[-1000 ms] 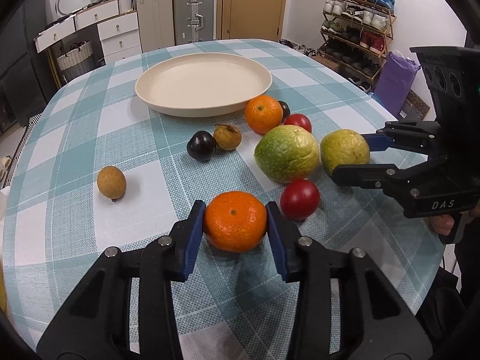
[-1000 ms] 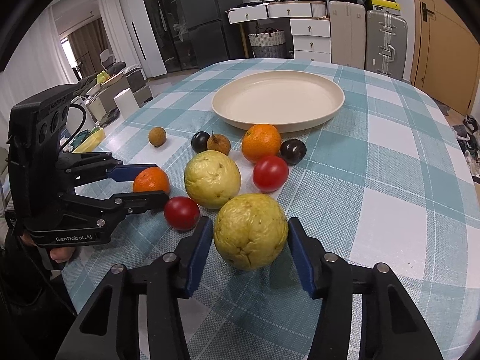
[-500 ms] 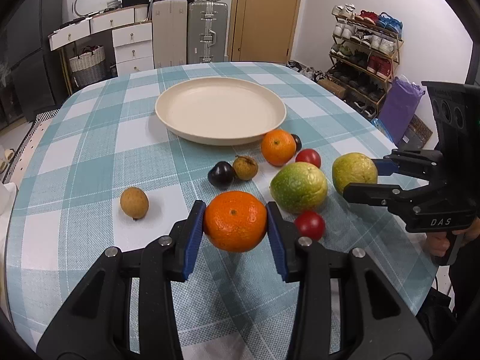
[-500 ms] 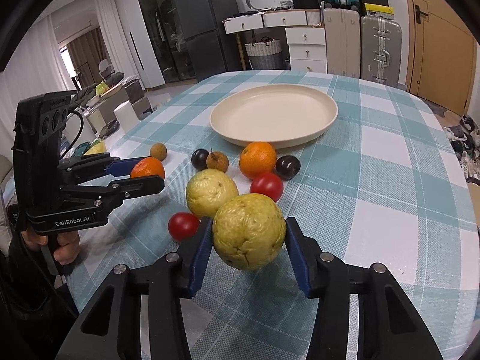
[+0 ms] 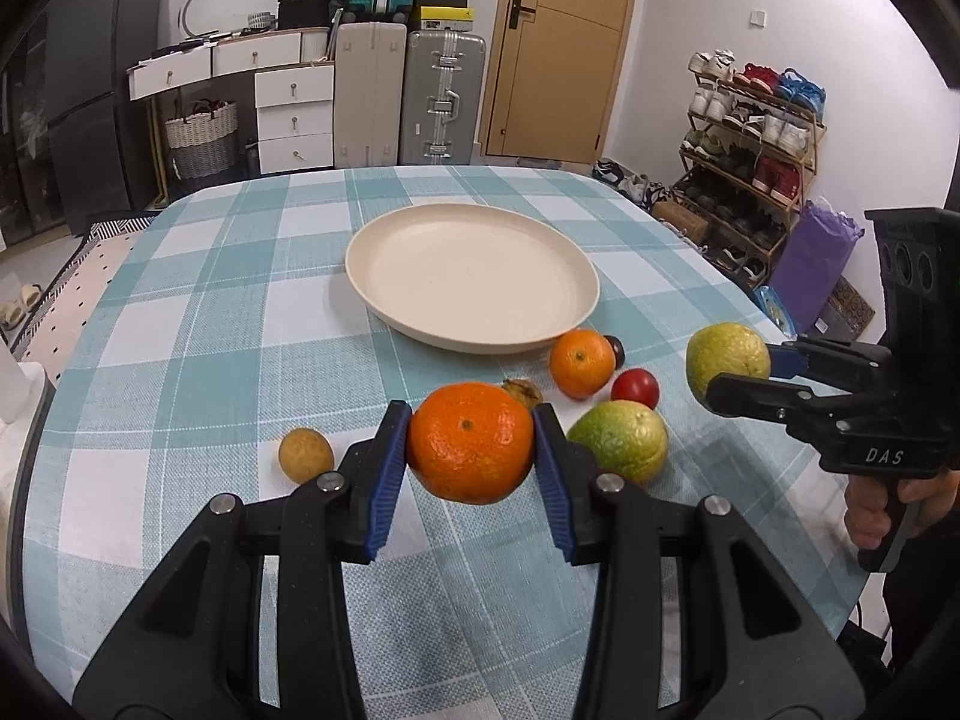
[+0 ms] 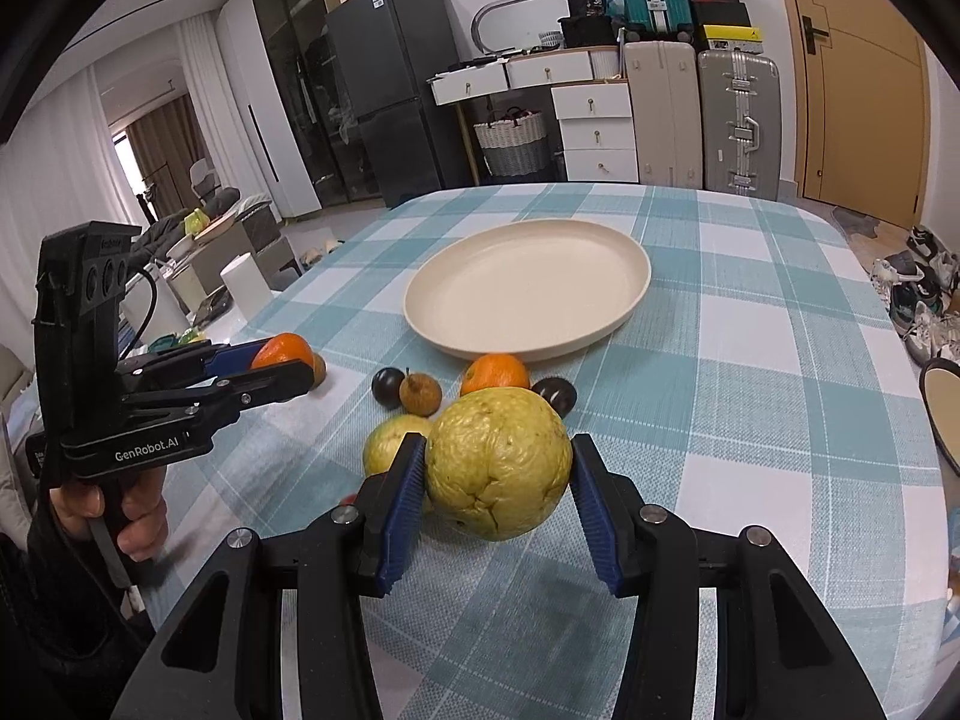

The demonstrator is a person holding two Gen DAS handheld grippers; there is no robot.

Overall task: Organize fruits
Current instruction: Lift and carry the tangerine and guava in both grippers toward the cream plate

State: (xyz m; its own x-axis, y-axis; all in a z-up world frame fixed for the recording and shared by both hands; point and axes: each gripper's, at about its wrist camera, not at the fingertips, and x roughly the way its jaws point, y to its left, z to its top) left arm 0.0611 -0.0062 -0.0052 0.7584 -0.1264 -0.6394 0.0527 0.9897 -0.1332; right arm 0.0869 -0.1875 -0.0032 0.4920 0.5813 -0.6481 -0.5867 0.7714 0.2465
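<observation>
With both fruits already off the cloth, I read this as the carry toward the plate (image 5: 384, 252), which sits bare past the middle of the table (image 5: 180, 324), toward its far edge. The orange (image 5: 471, 441) is glossy, evenly coloured, stem dimple facing my camera; the left gripper (image 5: 472, 456) is clenched on it across its widest part, blue pads pressed flat on either flank, which I judge keeps a round fruit from rolling out. The guava (image 6: 498, 462), pale yellow-green with wrinkled, creased skin low down, is grasped the same way by the right gripper (image 6: 498, 480), pads on both sides, and hangs clear of the cloth. The remaining fruit is bunched between my grippers and the plate's near rim: a second guava (image 5: 618, 441), a second orange (image 5: 581, 362), a red tomato (image 5: 635, 388), dark plums (image 6: 387, 385), a small brown fruit (image 6: 420, 393). A lone brown fruit (image 5: 305, 454) lies apart toward the left edge. A hand (image 6: 120, 510) grips the left tool's handle. Both loads look secure enough for setting down on the plate; I would place them apart so they do not knock.
</observation>
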